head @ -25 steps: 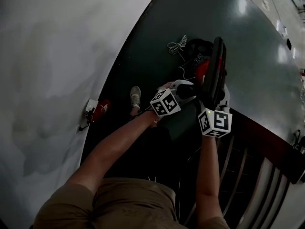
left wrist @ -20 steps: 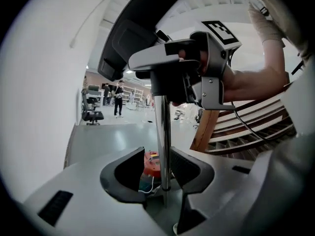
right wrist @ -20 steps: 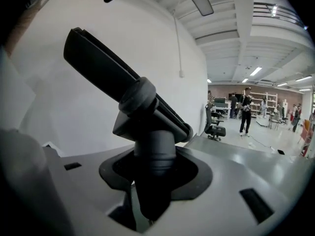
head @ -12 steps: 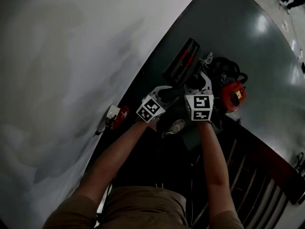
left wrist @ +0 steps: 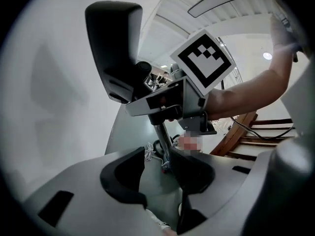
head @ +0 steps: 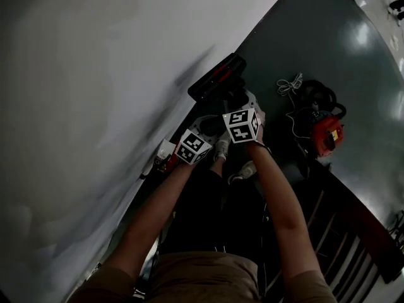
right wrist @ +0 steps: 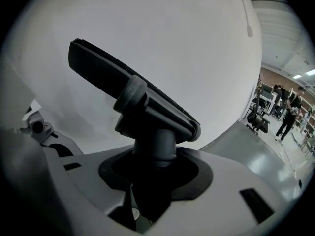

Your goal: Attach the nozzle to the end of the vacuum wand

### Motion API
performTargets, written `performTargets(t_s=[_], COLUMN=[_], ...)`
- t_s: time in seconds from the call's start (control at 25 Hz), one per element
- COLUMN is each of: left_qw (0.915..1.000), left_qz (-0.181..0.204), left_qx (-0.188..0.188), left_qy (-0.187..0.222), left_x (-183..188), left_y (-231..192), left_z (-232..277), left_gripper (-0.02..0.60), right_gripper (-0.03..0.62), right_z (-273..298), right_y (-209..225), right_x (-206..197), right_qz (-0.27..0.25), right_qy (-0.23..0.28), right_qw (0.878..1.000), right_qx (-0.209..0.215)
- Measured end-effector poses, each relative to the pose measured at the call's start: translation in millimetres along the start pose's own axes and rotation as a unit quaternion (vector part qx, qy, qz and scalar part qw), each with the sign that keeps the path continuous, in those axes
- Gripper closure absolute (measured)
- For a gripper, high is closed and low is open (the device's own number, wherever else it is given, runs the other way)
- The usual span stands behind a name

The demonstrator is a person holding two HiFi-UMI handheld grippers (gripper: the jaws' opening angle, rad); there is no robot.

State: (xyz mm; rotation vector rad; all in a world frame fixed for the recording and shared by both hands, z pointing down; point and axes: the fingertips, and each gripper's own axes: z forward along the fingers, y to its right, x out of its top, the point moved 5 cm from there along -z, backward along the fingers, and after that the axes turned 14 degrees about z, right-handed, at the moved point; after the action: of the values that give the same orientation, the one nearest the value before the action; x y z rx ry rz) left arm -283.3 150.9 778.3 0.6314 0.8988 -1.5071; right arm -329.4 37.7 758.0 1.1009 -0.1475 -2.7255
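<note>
Wall, plain and white (head: 95,106), fills the left of the head view, and at its foot lies a small white and red object (head: 166,153) too small to make out. Just right of it comes the left tool (left wrist: 156,173), grey with a square-marker cube. Its dark pads stand a little apart and pinch nothing. Through the gap its own view shows floor, a bit of white cord and a thin grey rod (left wrist: 161,139) that runs along the edge of the right-hand pad; whether that rod is the wand I cannot tell. Above and slightly right of this tool, the black, flat, bar-shaped vacuum nozzle with a red stripe (head: 218,77) hangs in the air in front of the wall, tilted, its long edge slanting up to the right. The right tool (right wrist: 156,178) is closed round the nozzle's round dark neck, which rises straight out from between its pads. The two tools are close together, the right one a little higher in the head view. Below them a pale shoe (head: 243,169) rests on the dark green glossy floor (head: 353,74). Farther right on that floor lie a loose white cable (head: 289,84) and then a red and black vacuum body (head: 327,134), well apart from the nozzle. Wooden stair treads (head: 341,238) take up the lower right corner.
</note>
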Motion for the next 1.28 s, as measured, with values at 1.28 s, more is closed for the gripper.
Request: performTargets(t_s=[1.28], left_qw=[0.9947], left_qz=[-0.036], left_qx=[0.059], left_qy=[0.076], left_x=[32.3], left_y=[91.0], left_z=[-25.7], left_gripper=[0.433], right_gripper=[0.338], right_z=[-211.0], right_y=[57.9], right_x=[-78.5], right_qz=[0.152], right_qy=[0.173], right_qw=[0.972], right_qx=[0.042])
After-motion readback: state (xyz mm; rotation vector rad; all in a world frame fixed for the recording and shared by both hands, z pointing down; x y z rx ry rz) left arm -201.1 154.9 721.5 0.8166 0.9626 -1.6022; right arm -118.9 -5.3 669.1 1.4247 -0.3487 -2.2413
